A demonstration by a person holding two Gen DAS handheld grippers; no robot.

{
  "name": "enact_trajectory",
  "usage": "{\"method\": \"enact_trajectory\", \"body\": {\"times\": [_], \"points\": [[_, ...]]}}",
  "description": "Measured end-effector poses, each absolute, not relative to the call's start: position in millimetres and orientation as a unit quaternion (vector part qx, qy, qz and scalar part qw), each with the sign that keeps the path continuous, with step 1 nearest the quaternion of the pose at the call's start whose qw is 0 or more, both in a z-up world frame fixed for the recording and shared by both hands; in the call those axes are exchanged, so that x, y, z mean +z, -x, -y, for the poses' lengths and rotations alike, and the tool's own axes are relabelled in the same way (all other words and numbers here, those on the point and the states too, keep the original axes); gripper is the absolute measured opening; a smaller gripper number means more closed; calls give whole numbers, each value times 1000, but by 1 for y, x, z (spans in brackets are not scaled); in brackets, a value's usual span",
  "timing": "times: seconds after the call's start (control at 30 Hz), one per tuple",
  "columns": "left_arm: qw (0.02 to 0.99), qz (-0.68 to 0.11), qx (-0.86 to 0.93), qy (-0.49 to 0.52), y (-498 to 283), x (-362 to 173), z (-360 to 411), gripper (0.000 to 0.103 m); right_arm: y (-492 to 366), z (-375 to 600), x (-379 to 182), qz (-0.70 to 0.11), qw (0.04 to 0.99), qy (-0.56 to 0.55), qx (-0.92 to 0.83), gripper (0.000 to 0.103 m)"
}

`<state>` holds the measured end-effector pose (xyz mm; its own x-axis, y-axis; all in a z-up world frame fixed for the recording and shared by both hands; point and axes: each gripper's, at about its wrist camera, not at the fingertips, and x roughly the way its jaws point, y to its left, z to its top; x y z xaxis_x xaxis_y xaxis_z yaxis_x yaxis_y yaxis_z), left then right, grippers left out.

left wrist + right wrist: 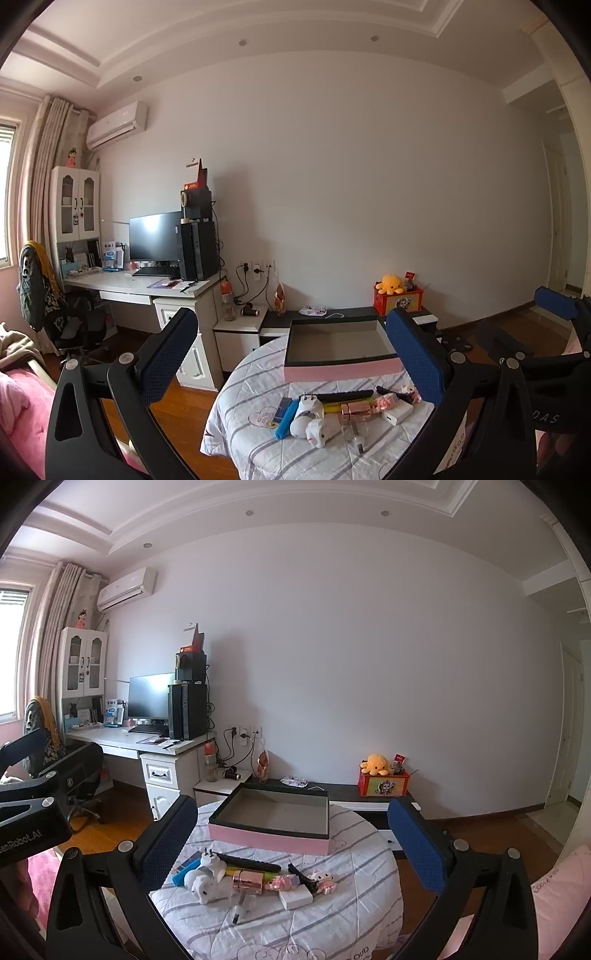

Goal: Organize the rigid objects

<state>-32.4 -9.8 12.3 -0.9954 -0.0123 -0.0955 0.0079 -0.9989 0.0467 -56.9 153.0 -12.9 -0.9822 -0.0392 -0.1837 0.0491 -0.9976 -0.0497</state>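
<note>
Stock: pink box (269,836) at bench (369,871) far edge, empty. Small items (251,878) piled at near edge, none boxed. Our left claw (291,365) & right claw (291,845) wide open, holding nothing. All sorting left.

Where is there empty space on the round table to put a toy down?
The pink box is empty inside. The striped cloth is bare to the right of the white block, and along the near edge below the pile. It is crowded in the middle, where the white plug, black remote and rose-gold tube lie bunched together.
</note>
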Motion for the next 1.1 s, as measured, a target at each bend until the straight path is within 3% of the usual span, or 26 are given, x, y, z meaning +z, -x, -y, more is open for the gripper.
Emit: {"method": "enact_trajectory", "body": {"times": [1.1], "points": [[3, 22, -998, -64, 76, 7, 10, 103, 83, -152, 0, -30, 10, -91, -995, 103]]}}
